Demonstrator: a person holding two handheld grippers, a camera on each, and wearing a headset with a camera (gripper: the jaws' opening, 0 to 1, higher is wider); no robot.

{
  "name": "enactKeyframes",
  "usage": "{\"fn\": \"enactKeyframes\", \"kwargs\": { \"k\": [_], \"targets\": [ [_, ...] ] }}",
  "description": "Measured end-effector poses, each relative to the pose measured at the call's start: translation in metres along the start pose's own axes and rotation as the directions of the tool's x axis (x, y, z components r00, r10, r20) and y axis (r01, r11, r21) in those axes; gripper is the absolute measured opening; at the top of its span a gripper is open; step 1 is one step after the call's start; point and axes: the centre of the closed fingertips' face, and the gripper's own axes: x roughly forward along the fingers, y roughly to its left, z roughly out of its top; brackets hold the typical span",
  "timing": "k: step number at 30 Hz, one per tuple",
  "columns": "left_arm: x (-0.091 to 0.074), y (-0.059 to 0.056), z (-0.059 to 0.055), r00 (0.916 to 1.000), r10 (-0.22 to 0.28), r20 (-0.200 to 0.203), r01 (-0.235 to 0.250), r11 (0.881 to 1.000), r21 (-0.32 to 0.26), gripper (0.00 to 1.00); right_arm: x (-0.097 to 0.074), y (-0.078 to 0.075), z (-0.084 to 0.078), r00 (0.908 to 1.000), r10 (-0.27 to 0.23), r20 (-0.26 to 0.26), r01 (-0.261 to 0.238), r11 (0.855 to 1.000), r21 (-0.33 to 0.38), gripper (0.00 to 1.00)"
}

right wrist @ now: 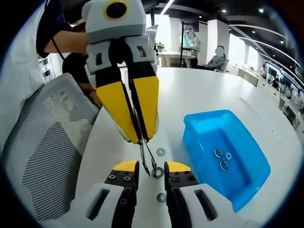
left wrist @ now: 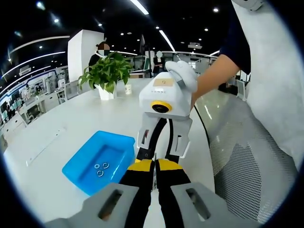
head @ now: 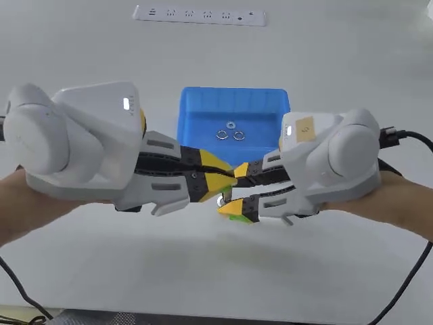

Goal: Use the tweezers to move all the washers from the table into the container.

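Table [right wrist: 199,95]: white, washers [right wrist: 161,151] loose
Room: open-plan office — strip lights [left wrist: 141,6] on
Left gripper [right wrist: 141,138]: pinching tweezers [right wrist: 145,159]
Right gripper [right wrist: 152,166]: jaws parted

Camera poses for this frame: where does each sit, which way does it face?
Head view: headset, looking down at left gripper and right gripper meeting before the blue container; forearms show.
Left gripper view: on left gripper, facing the right gripper and person's arm; own jaws at bottom.
Right gripper view: on right gripper, facing the left gripper's tweezers, tips at a washer; own jaws at bottom.
Shared: all see the container.
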Motion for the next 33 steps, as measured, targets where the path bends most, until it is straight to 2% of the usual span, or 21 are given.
{"fn": "enactKeyframes", "kwargs": {
  "k": [19,23,33],
  "targets": [
    [-0.0023,0.0003,-0.0014,1.0000,0.006,-0.002,-0.006,1.000,0.002,0.05,0.0034,0.0043,0.0023,0.9996,0.028,-0.006,-0.028,0.999,-0.040,0.11],
    [-0.0028,0.0008,-0.0018,0.9999,0.007,-0.009,-0.007,1.000,0.005,0.05,0.0039,0.0046,0.0026,0.9997,0.022,0.007,-0.021,0.998,-0.062,0.10],
    [-0.0004,0.0013,-0.0001,0.9998,0.005,-0.017,-0.005,1.000,0.000,0.05,0.0033,0.0030,0.0026,0.9999,0.006,0.010,-0.006,0.999,-0.048,0.10]
  ]
}}
